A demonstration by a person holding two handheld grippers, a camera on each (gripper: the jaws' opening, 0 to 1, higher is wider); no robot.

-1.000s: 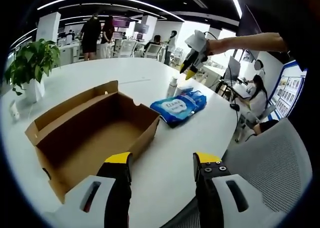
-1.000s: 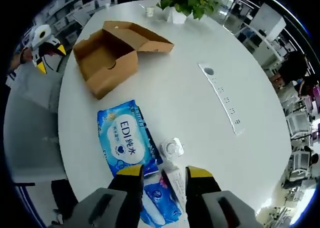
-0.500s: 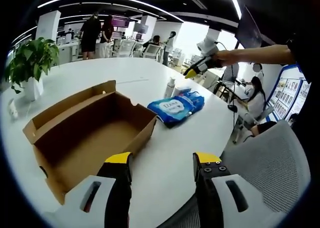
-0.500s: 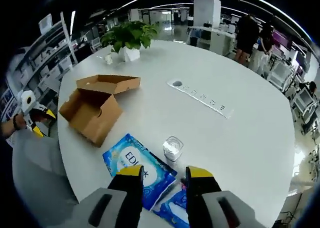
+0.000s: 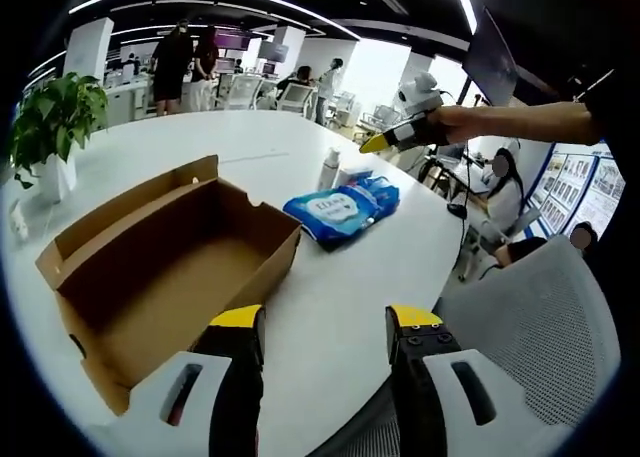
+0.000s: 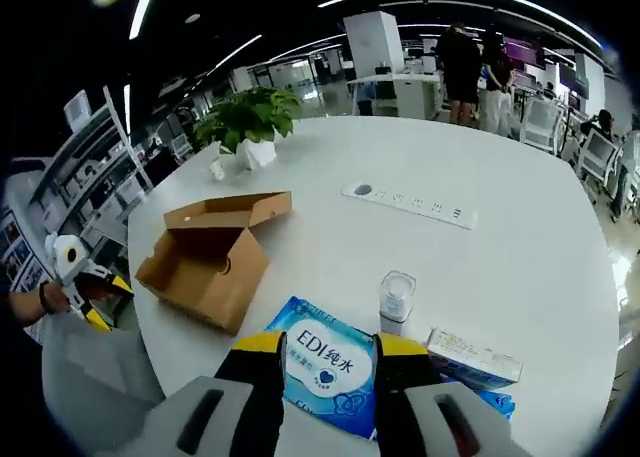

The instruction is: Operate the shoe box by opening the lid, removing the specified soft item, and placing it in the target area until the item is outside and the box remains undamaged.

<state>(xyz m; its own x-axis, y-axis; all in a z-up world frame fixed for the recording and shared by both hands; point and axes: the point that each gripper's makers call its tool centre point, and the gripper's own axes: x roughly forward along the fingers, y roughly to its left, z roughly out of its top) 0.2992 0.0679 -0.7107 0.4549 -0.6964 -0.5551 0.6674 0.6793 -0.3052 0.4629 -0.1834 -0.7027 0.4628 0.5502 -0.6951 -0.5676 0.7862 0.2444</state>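
Observation:
The brown cardboard shoe box (image 5: 160,267) lies open and empty on the white table (image 5: 340,307), its lid folded back; it also shows as the shoe box (image 6: 205,257) at the left. A blue wipes pack (image 5: 335,205) lies on the table to the box's right, and the same wipes pack (image 6: 328,362) sits just past my right jaws. My left gripper (image 5: 325,322) hovers open over the table's near edge, nothing between its jaws. My right gripper (image 6: 328,344) is open and empty above the pack. In the left gripper view the right gripper (image 5: 405,129) is held high by a person's hand.
A small clear bottle (image 6: 396,299) and a flat blue-white box (image 6: 472,355) stand by the pack. A power strip (image 6: 410,203) and a potted plant (image 6: 250,127) sit farther back. A grey chair (image 5: 520,347) is at the table's edge. People stand in the office behind.
The right gripper's view has tilted up and pulled back, so the pack lies lower and the box farther. The left view has shifted slightly. Box and pack stay put.

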